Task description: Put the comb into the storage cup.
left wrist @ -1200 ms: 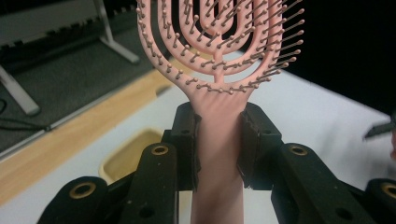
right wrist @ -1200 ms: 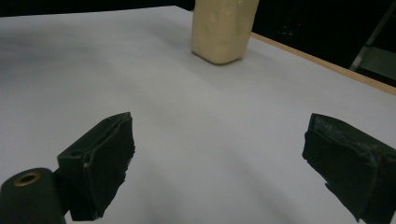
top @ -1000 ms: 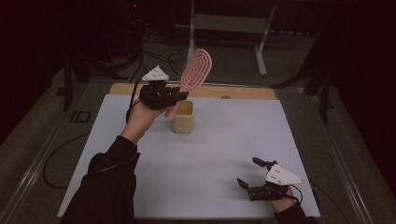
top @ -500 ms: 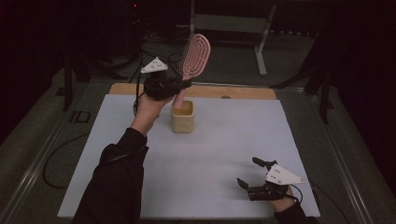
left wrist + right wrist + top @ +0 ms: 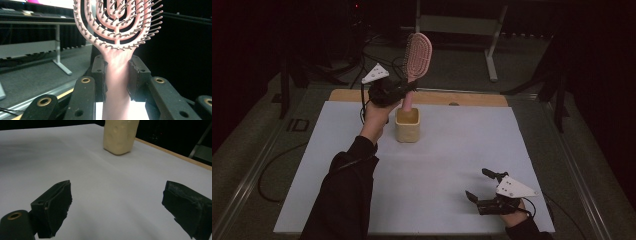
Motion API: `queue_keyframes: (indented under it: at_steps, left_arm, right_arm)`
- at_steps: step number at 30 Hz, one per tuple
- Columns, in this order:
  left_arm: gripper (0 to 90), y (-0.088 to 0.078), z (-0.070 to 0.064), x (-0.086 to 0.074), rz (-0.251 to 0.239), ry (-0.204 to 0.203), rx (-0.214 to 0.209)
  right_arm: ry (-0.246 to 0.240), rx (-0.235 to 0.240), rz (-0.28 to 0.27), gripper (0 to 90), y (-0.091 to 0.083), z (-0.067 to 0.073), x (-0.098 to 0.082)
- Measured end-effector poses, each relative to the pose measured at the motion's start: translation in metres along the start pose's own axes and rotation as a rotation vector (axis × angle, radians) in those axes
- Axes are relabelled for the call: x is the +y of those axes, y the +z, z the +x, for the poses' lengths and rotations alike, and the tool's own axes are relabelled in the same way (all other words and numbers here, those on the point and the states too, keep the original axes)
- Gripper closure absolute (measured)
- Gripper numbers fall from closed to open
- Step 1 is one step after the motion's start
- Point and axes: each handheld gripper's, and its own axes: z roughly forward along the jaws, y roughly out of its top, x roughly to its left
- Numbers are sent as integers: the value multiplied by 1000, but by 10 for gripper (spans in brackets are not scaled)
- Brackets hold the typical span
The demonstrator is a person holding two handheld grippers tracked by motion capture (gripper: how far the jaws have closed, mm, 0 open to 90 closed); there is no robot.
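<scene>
Nearest to you, your right gripper (image 5: 486, 196) rests low on the white sheet (image 5: 452, 165), well this side of the cream cup (image 5: 407, 125) and off to its right. Its jaws stand wide apart with bare sheet between them; in the right gripper view the pads (image 5: 53, 206) frame an empty stretch of white, and the cup (image 5: 121, 135) stands beyond them near the wooden edge of the table (image 5: 172, 153).

Farther out, your left sleeve (image 5: 344, 195) runs up toward the cup, and your left hand (image 5: 374, 115) sits just to the cup's left. Your left gripper (image 5: 404, 90) hovers above the cup's left rim, clamped on the handle of the pink hairbrush (image 5: 417, 60). In the left gripper view both pads press the handle of the brush (image 5: 117, 72) from either side, just below the bristled head.

The hairbrush stands nearly upright, head uppermost and leaning slightly right. Its handle end points down into the cup's mouth; you cannot tell whether it touches the bottom.

Beyond the cup lies the table's wooden strip (image 5: 472, 98), then the dark floor.
</scene>
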Motion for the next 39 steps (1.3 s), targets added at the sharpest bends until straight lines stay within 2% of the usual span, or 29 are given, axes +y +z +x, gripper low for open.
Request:
queue_keyframes:
  at_steps: [9,10,11,17,22,27,31,32,34,39]
  left_arm:
    - [703,4,7,-19,-41,2,46]
    - [703,4,9,-24,-45,-14,47]
    - [703,4,10,-26,-41,-17,59]
    - [703,8,13,-41,-17,-30,67]
    - [703,9,14,-53,-19,-41,71]
    - [703,13,16,-63,-2,-36,81]
    - [702,15,17,-68,-11,-45,82]
    - [703,15,17,-70,-12,-34,88]
    - [702,16,17,-72,-11,-41,85]
    - [702,19,17,-79,31,-22,101]
  right_arm:
    - [4,3,1,85,0,0,0]
    - [3,4,1,85,0,0,0]
    - [2,3,1,85,0,0,0]
    - [1,6,1,85,1,1,0]
    - [-1,7,0,85,1,1,0]
    - [1,10,5,85,1,1,0]
    - [2,11,4,85,1,1,0]
    - [1,12,4,85,1,1,0]
    - [0,12,4,85,1,1,0]
    - [3,13,1,85,1,1,0]
